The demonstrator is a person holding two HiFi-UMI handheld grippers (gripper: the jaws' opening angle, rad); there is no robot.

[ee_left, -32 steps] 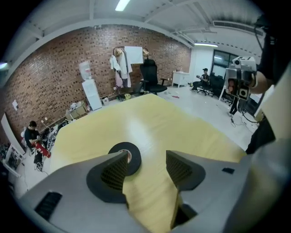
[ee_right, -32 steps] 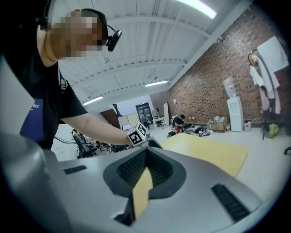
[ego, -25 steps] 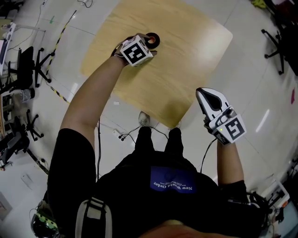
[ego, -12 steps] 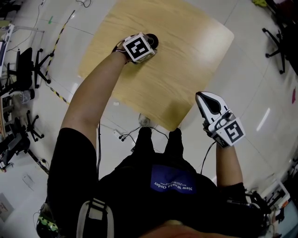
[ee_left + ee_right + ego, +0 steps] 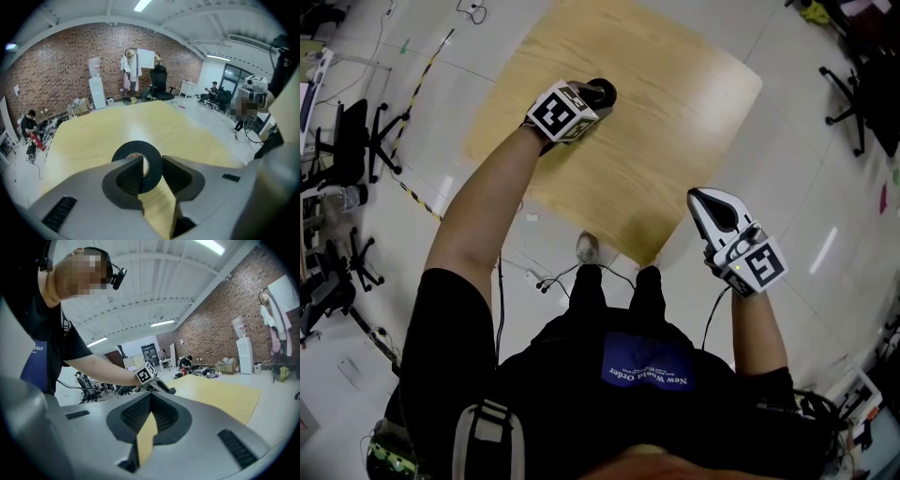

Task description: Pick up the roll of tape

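Note:
The black roll of tape (image 5: 138, 154) stands on edge between the jaws of my left gripper (image 5: 152, 169), over the pale wooden table (image 5: 93, 133). The jaws have just been closing and the ribbed pads (image 5: 177, 174) now press on the roll's right side. From the head view the roll (image 5: 602, 90) shows as a dark ring at the tip of the left gripper (image 5: 596, 96), near the table's (image 5: 666, 112) far left part. My right gripper (image 5: 705, 197) hangs off the table's near right edge, jaws shut and empty (image 5: 150, 416).
Office chairs (image 5: 347, 141) and cables (image 5: 548, 277) stand on the white floor to the left and below the table. A brick wall (image 5: 56, 70), a water dispenser (image 5: 97, 91) and people at desks lie beyond the table.
The left gripper has closed on the roll and pulled back slightly toward me, its marker cube rolling over. The roll, lying flat before, now stands between the jaws. The right gripper has stayed still.

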